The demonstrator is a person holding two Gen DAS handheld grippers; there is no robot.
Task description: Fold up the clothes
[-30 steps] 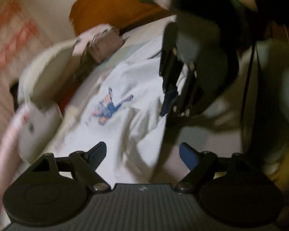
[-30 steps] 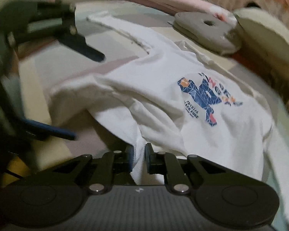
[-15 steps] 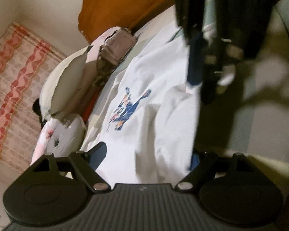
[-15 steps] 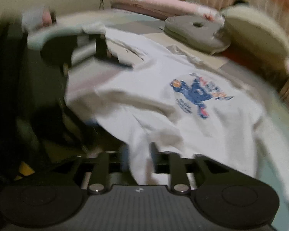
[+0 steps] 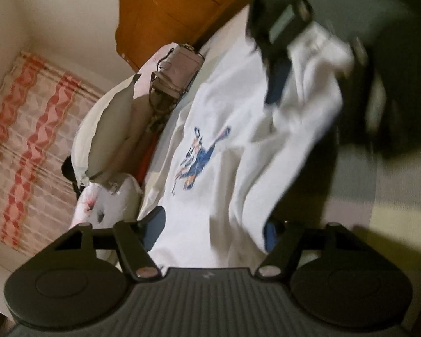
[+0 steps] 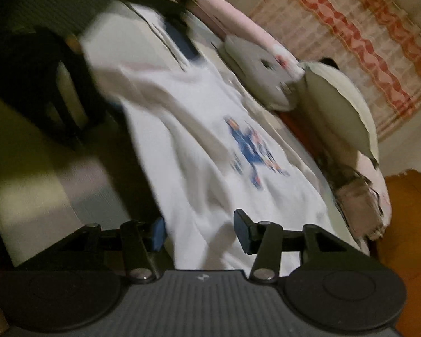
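We see white shirt [image 5: 238,174] spread on bed; left gripper [image 5: 213,224] jaws closing, hem between pads; right gripper [image 6: 200,231] jaws opening, spread astride near hem.

shirt print [image 6: 251,151]: blurred, perhaps lettering | far claw [image 5: 278,84]: smeared

A grey handbag [image 5: 179,70] is seen beside a cream pillow [image 5: 109,129]. An orange wooden panel [image 5: 176,8] & red-patterned curtain [image 5: 28,140] are seen behind.
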